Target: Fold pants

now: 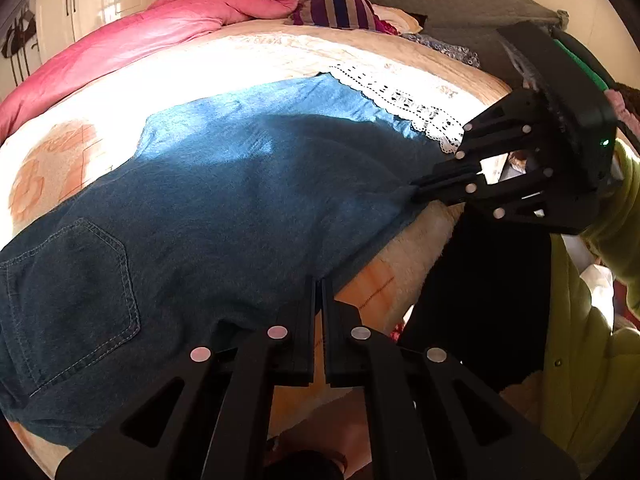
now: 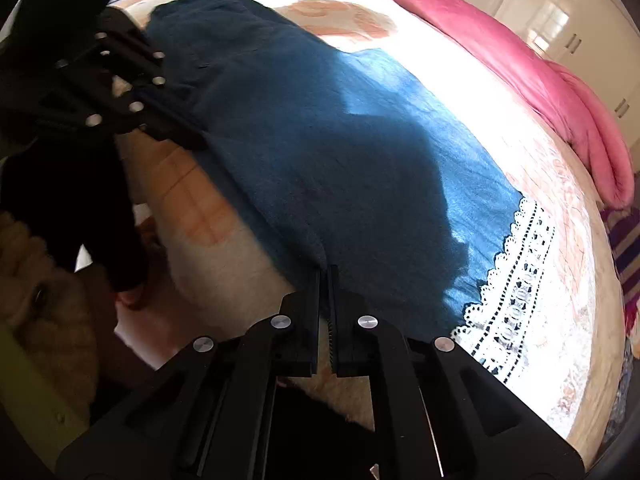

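Looking for brands or labels, we find no writing we can read: the pale bedspread carries faint orange patterns and marks near its far border, too washed out by sunlight to make out.

We see the blue pants lying flat across the bed, a stitched back pocket toward the waist end and a white lace hem at the leg end. Their near edge runs along the bed's near side, where the bedspread drops away.

Our left gripper is clenched on that near edge by the seat, jaws almost together with denim between them. Our right gripper is likewise clamped on the near edge, closer to the lace hem; from the left wrist camera it shows pinching the cloth into a small peak.

Beyond the pants, a broad sunlit band of bedspread lies bare up to the pink quilt heaped along the far side. A striped garment sits past the leg end.
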Demonstrator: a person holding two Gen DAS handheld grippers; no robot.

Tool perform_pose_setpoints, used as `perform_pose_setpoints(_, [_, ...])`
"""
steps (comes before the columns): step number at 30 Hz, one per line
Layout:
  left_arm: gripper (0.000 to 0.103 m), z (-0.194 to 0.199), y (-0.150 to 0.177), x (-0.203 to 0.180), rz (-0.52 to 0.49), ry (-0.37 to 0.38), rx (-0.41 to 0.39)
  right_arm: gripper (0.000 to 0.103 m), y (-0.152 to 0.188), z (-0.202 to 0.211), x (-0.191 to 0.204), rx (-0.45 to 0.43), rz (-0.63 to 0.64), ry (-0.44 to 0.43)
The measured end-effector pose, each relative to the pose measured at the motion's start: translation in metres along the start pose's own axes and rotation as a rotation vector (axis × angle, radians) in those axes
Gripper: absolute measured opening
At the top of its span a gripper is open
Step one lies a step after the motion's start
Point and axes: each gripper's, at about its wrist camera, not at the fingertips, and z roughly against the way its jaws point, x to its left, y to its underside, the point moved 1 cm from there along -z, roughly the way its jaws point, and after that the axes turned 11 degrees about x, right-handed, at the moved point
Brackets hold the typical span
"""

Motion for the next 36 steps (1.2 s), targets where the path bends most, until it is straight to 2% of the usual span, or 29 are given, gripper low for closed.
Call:
perform_pose_setpoints(6, [0.006,-0.008,0.006,0.008,0.04,0.038,0.015,0.004,0.008,-0.011,-0.001,-0.003,-0.06,-0.07])
perform_pose_setpoints(7, [0.007,-0.006,0.006,0.01,0.047,0.046,0.013,0.008,0.01,-0.006,-0.003,-0.015,-0.08,-0.092])
perform_pose_setpoints(9, [0.015,0.005,0.009,0.012,0.055,0.03,-0.007,0.019,0.014,0.008,-0.009,-0.062,-0.122,-0.126])
perform_pose_setpoints(11, [0.024,0.024,0.014,0.021,0.093,0.012,-0.049,0.041,0.02,0.025,-0.02,-0.141,-0.187,-0.138])
perform_pose_setpoints(14, [0.038,0.052,0.02,0.052,0.235,-0.037,-0.124,0.048,0.026,0.037,-0.045,-0.211,-0.34,-0.125])
perform_pose_setpoints(15, [0.041,0.06,0.023,0.069,0.306,-0.079,-0.147,0.05,0.027,0.036,-0.057,-0.222,-0.4,-0.113])
perform_pose_setpoints(17, [0.042,0.065,0.028,0.091,0.386,-0.134,-0.152,0.055,0.029,0.029,-0.074,-0.205,-0.485,-0.084])
perform_pose_setpoints(19, [0.048,0.062,0.034,0.112,0.474,-0.21,-0.107,0.059,0.029,0.019,-0.085,-0.173,-0.536,-0.086])
perform_pose_setpoints(21, [0.047,0.054,0.045,0.129,0.545,-0.285,-0.034,0.059,0.033,0.002,-0.092,-0.086,-0.582,-0.069])
perform_pose_setpoints(22, [0.045,0.054,0.055,0.137,0.569,-0.272,-0.033,0.059,0.038,-0.01,-0.094,-0.013,-0.597,-0.041])
perform_pose_setpoints(23, [0.042,0.055,0.061,0.141,0.58,-0.24,-0.052,0.058,0.043,-0.016,-0.094,-0.003,-0.587,-0.038])
perform_pose_setpoints(25, [0.036,0.059,0.071,0.148,0.592,-0.196,-0.089,0.058,0.049,-0.014,-0.09,-0.045,-0.576,-0.027])
perform_pose_setpoints(27, [0.036,0.058,0.073,0.155,0.61,-0.159,-0.107,0.059,0.046,-0.015,-0.085,-0.044,-0.564,-0.014])
perform_pose_setpoints(29, [0.037,0.062,0.068,0.159,0.631,-0.147,-0.108,0.063,0.046,-0.011,-0.088,-0.057,-0.588,-0.048])
perform_pose_setpoints(30, [0.048,0.066,0.063,0.156,0.623,-0.148,-0.11,0.063,0.047,-0.004,-0.092,-0.094,-0.618,-0.08])
perform_pose_setpoints(32, [0.062,0.08,0.048,0.133,0.548,-0.166,-0.145,0.067,0.051,0.011,-0.103,-0.179,-0.668,-0.121])
perform_pose_setpoints(34, [0.065,0.087,0.023,0.118,0.466,-0.174,-0.169,0.069,0.053,0.018,-0.122,-0.224,-0.716,-0.108])
perform_pose_setpoints(36, [0.075,0.085,0.002,0.114,0.435,-0.165,-0.184,0.069,0.051,0.02,-0.143,-0.244,-0.765,-0.105])
